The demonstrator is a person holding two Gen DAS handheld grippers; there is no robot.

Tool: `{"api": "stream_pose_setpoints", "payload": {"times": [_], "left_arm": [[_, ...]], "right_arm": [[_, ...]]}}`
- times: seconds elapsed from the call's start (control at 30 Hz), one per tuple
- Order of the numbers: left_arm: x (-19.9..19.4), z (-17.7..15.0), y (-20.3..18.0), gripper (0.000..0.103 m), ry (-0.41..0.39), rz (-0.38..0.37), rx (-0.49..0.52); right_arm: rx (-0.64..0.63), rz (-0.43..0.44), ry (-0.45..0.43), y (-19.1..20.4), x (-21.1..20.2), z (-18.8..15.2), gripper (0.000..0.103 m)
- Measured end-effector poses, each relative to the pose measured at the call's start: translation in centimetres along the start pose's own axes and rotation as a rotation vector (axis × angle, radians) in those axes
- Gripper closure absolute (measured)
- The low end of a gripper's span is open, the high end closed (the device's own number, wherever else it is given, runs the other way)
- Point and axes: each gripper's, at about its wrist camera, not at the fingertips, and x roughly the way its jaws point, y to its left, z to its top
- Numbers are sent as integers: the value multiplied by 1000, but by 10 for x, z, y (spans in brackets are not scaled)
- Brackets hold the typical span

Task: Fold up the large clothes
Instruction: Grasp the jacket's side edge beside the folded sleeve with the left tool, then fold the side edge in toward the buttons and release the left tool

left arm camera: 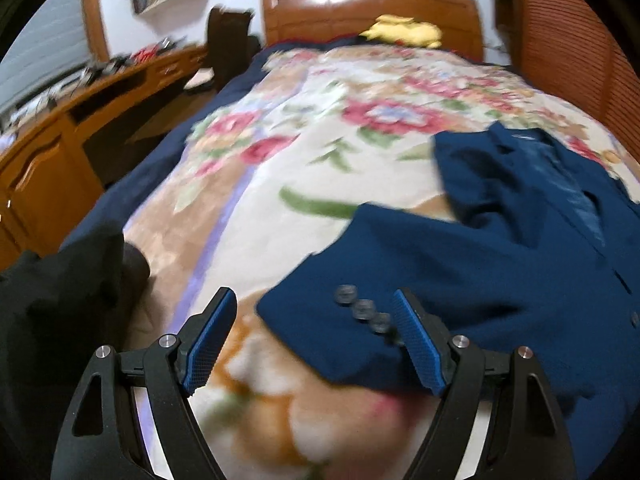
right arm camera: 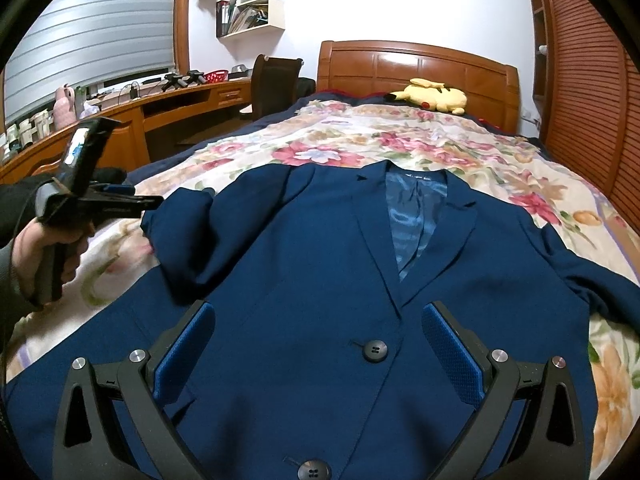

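Note:
A navy blue suit jacket [right arm camera: 312, 264] lies front up on the floral blanket [right arm camera: 400, 136], collar toward the headboard, buttons down the middle. Its left sleeve [left arm camera: 360, 280] lies bent, with cuff buttons [left arm camera: 364, 308] showing in the left wrist view. My left gripper [left arm camera: 314, 340] is open, its jaws on either side of the sleeve cuff end, just above it. It also shows from the side in the right wrist view [right arm camera: 154, 200], near the sleeve's fold. My right gripper [right arm camera: 316, 344] is open and empty, hovering over the jacket's front near the upper button [right arm camera: 375, 350].
A yellow plush toy [right arm camera: 432, 96] lies by the wooden headboard [right arm camera: 416, 64]. A wooden desk [right arm camera: 160, 108] with a chair [right arm camera: 276, 84] runs along the left of the bed. A slatted wardrobe [right arm camera: 592, 100] stands on the right. Dark cloth [left arm camera: 60, 292] lies at the left.

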Motion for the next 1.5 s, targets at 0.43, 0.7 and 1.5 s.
{"api": "stream_pose_setpoints", "payload": {"times": [0.43,0.7,1.5], "left_arm": [[29,-6,19,75,107,-200,-139],[-61,8,-21,94,-37,-217,-72],[-227,-58,-160,45,-238,-465,133]], "right_arm": [[-3,0,10,0,0,-1,0],[10,-42,-33,-8,-27,-1,0],[60,-149,-72,-36,-82,-21,1]]}}
